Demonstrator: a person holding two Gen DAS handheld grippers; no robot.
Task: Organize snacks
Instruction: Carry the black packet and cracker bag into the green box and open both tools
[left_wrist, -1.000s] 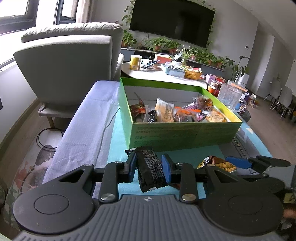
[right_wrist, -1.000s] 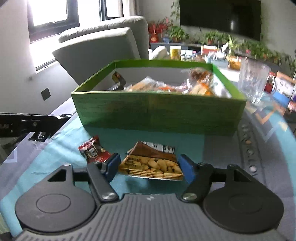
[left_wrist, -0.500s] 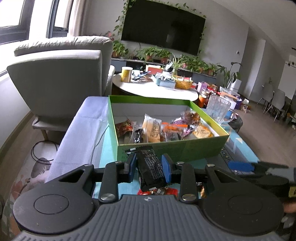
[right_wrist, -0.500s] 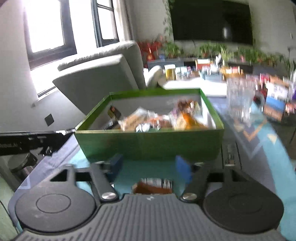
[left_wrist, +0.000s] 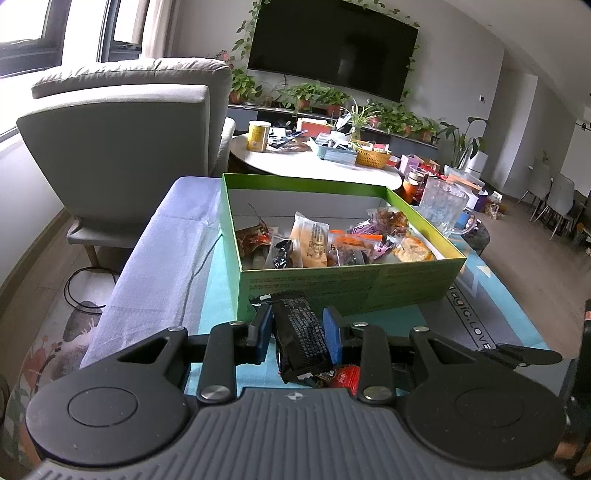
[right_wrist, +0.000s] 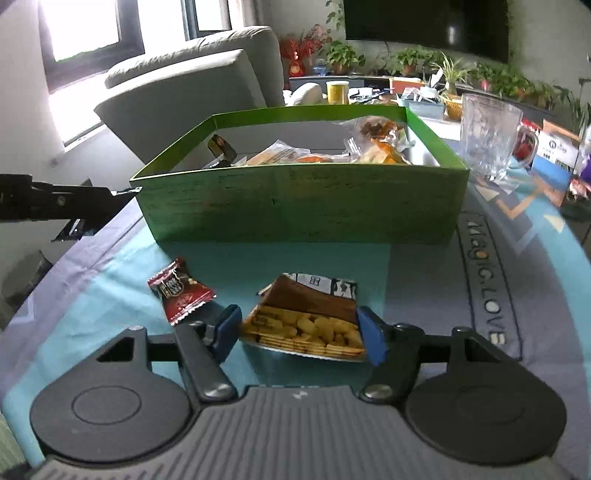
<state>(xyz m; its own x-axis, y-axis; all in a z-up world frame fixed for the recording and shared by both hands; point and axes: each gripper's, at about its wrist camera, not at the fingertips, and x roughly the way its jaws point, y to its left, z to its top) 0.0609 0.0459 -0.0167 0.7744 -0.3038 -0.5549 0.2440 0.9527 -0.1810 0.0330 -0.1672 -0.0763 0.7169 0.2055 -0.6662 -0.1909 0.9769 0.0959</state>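
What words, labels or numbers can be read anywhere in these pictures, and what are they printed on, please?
"Magic. LOVE": on the table mat, running along its right side.
Black snack packet: white print, too small to read.
Green box: front-wall print too small.
Red packet and biscuit packet: labels blurred.

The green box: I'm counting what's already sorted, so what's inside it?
Inside the green box lie several wrapped snacks: an orange-tan packet, a dark one, a purple one, a round pastry. Its near wall and the overlapping wrappers hide whatever lies lower down.
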